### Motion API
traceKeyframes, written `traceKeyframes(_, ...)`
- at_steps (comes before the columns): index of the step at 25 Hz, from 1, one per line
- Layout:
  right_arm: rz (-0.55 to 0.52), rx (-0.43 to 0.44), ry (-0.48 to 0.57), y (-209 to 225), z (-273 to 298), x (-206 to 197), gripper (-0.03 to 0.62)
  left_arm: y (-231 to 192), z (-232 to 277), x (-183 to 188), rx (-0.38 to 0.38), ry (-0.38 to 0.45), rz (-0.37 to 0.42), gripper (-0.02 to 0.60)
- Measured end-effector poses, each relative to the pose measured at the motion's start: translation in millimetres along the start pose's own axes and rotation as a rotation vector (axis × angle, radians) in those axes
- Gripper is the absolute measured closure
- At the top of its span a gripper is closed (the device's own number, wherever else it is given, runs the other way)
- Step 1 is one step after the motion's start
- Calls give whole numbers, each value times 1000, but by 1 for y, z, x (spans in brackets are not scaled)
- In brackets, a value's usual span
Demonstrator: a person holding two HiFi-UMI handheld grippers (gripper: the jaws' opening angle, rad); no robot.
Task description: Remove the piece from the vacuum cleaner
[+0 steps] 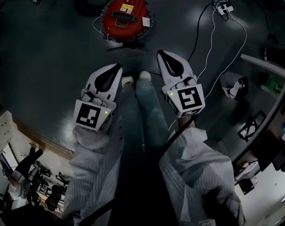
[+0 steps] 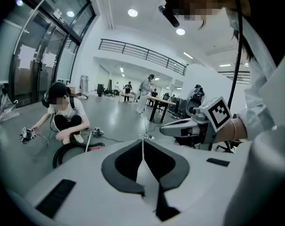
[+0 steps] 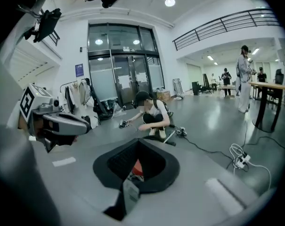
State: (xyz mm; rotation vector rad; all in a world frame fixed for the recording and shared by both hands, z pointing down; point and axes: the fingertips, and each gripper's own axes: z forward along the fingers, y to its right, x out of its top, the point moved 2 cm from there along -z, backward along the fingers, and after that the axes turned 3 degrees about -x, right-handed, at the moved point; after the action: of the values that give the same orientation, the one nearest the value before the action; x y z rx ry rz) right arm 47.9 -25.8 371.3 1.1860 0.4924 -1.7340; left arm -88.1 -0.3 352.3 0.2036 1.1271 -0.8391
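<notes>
We have nothing done yet. Red vacuum cleaner [image 1: 126, 19] on floor [image 1: 48, 55] at 12 o'clock, well apart from us. Left gripper [image 1: 118, 68], right gripper [image 1: 161, 54] both pinched closed, empty. Reach, grasp, removal of piece all remain.

Round red vacuum cleaner [image 1: 126, 19] sits on floor [image 1: 48, 55].

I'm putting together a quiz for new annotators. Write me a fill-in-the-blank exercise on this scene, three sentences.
1. The round vacuum cleaner is ____ in colour.
2. The left gripper and the right gripper both have their jaws ____.
3. In the head view, the white power strip lies to the ____ of the vacuum cleaner.
Missing words: red; shut; right.
</notes>
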Motion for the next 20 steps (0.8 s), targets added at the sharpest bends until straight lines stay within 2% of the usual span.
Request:
traceKeyframes(4,90,-30,-51,18,46,-72,592,-28,43,-70,-16,-88,38,568)
traceKeyframes(7,99,-1,-90,20,84,-122,592,-53,70,-125,-40,-190,86,566)
traceKeyframes(11,-84,140,-229,-2,131,-188,592,-87,96,-197,-85,-314,165,566)
traceKeyframes(14,-243,268,-372,-26,161,-235,570,-117,104,-235,-93,-393,260,562)
traceKeyframes(16,-328,311,-434,-34,175,-256,562,-136,113,-243,-91,-418,333,506)
traceKeyframes(18,-405,301,-438,-35,188,-266,557,-155,128,-237,-65,-401,393,487)
traceKeyframes(20,-465,293,-433,-37,200,-271,494,-172,145,-224,-31,-371,441,471)
